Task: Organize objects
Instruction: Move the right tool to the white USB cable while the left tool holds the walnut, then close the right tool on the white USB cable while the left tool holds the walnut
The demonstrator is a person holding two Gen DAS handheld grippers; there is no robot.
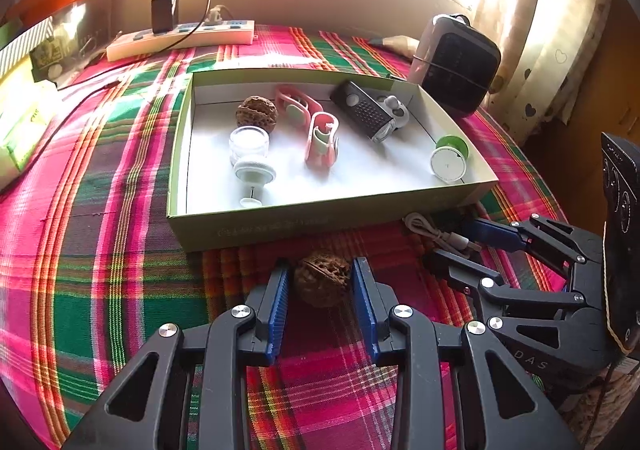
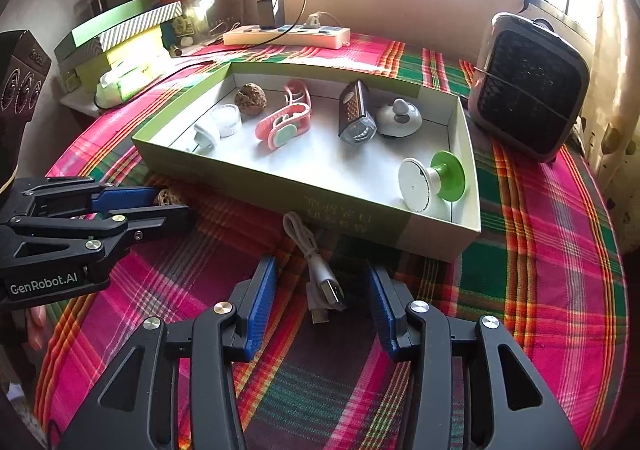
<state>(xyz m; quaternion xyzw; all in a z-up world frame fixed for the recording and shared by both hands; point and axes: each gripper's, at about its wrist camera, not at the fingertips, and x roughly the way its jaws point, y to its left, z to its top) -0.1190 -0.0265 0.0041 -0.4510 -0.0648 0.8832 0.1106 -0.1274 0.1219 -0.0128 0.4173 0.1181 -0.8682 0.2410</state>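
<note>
Two strays outside the cardboard box (image 1: 280, 228), both off its 6 o'clock wall on the plaid cloth (image 1: 100, 250).

Left wrist view: left gripper (image 1: 320, 263) clamped on a walnut (image 1: 322, 284), apparently resting on the cloth. Second walnut (image 1: 256, 114) already boxed, toward 11 o'clock.

Right wrist view: right gripper (image 2: 320, 264) spread either side of a white USB cable (image 2: 325, 288), pads clear of it.

Pick-up step in hand. Next: squeeze onto the cable, then lift both over the near wall.

Plaid tablecloth (image 2: 540, 250) — power strip (image 2: 286, 36) at the back, small heater (image 2: 528, 90) beside the curtain (image 1: 560, 30).
</note>
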